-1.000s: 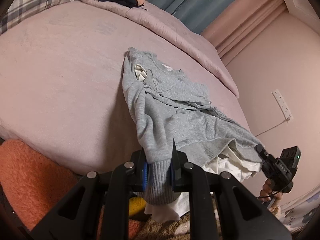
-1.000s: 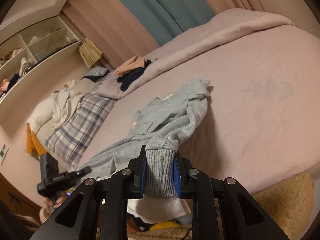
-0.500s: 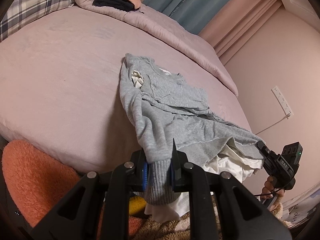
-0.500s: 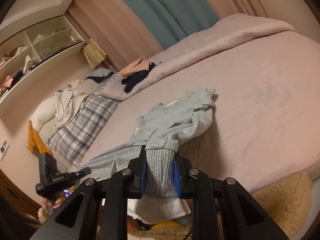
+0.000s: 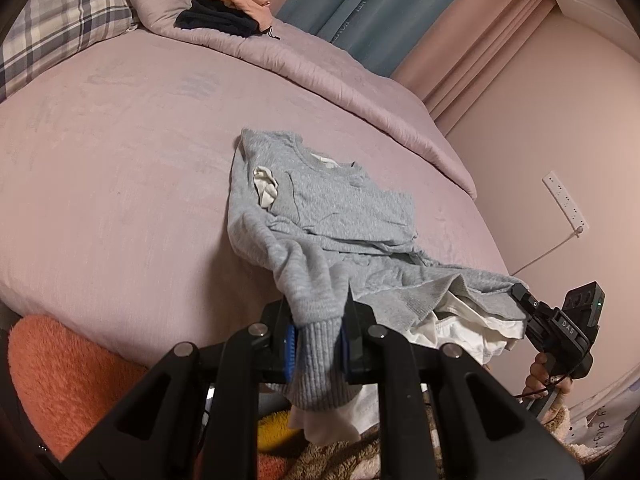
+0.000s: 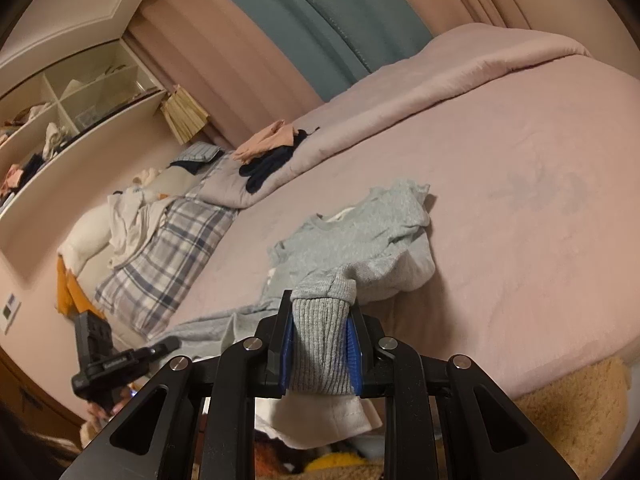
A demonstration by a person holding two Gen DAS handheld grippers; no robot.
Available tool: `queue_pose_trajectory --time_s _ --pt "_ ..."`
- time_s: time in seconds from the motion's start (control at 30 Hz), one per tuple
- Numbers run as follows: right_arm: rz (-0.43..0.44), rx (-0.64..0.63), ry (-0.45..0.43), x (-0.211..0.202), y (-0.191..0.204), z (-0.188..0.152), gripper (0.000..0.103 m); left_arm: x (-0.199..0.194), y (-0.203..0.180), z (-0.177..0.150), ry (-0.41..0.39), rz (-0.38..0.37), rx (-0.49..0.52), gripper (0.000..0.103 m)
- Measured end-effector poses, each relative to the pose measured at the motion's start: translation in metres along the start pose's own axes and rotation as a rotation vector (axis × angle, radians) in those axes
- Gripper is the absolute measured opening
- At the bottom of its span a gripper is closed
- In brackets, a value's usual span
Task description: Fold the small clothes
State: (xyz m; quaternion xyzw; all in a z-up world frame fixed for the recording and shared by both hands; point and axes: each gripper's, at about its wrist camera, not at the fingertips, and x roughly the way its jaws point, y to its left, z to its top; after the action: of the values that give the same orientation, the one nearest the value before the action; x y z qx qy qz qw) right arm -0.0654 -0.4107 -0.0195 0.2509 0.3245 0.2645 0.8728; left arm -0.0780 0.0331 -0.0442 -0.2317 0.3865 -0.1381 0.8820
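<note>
- The grey sweater (image 5: 332, 204) lies crumpled on the pink bed (image 5: 120, 168), its lower part trailing off the near edge.
- The left gripper (image 5: 316, 344) is clamped on a ribbed cuff (image 5: 318, 364) of the sweater, blue pads pressing either side.
- The right gripper (image 6: 320, 350) is clamped on the other ribbed cuff (image 6: 320, 344).
- A white lining (image 5: 464, 328) hangs below the grey hem; it may be a separate garment.
- Folded dark and peach clothes (image 5: 224, 12) sit on the rolled quilt (image 5: 328, 76), well apart from the sweater.
</note>
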Motion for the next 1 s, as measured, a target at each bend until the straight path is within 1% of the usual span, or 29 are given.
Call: queue_pose_trajectory --time_s 0.4,1.0 --pt "-0.005 -0.006 -0.018 0.007 0.001 0.01 0.024 0.004 -0.002 0.009 -0.022 0.001 -0.01 0.016" --pt "0.0 -0.001 -0.014 0.019 -0.002 0.028 0.024 0.012 -0.002 0.032 -0.036 -0.018 -0.028 0.016"
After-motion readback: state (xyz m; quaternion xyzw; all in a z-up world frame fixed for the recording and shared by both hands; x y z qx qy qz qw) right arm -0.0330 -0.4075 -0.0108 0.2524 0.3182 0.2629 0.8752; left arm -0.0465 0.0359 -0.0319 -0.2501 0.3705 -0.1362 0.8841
